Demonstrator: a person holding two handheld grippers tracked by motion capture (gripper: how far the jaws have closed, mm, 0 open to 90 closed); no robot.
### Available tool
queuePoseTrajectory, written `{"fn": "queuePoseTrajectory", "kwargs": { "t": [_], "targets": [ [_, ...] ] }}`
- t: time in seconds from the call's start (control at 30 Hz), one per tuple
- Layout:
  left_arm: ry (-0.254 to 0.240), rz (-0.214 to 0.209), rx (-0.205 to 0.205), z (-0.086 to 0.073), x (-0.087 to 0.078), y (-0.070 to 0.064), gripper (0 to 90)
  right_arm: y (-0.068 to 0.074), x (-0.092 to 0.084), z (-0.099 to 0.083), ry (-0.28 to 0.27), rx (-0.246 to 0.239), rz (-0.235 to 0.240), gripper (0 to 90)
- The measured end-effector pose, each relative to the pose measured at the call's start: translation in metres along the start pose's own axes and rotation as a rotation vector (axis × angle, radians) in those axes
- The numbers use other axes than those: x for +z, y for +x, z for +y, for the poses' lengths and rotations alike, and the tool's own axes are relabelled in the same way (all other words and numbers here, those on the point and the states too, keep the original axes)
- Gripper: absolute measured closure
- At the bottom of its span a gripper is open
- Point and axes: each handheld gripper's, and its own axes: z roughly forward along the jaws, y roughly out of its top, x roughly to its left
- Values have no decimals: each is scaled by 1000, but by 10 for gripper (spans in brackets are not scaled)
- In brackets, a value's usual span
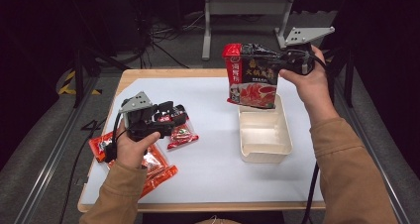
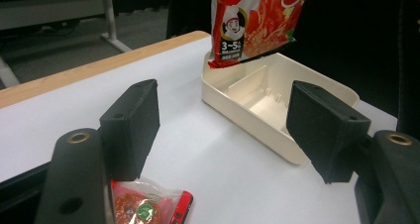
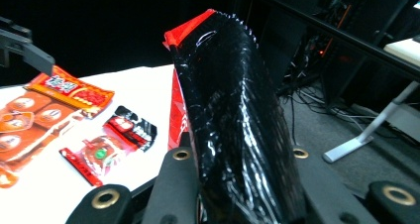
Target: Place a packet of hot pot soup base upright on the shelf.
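The right gripper, clamped on the red-and-black foil pouch, hangs above the empty cream plastic tray; the left gripper gapes near unpacked red packets.

A: What's the big pouch like?
B: Red along the top, black in the middle, with a picture of red food on the lower front. Glossy, creased near the top where it is pinched, hanging upright in the air.
A: Where does it hang?
B: Over the far end of the cream tray, its bottom edge just above the rim, not touching.
A: And the tray?
B: A shallow rectangular plastic tub, bare inside, on the white table cover.
A: The small packet?
B: Red and black with a clear window, lying flat on the white sheet, well apart from the tray
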Motion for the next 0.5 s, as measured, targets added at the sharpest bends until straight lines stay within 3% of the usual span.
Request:
{"fn": "queuePoseTrajectory", "kwargs": {
  "t": [0.23,0.5],
  "targets": [
    [5,1,-2,-1,1,1,299,-14,0,-11,9,-15,-44,767],
    [10,2,-5,-1,2,2,297,-26,1,-26,17,7,-50,767]
  ]
}}
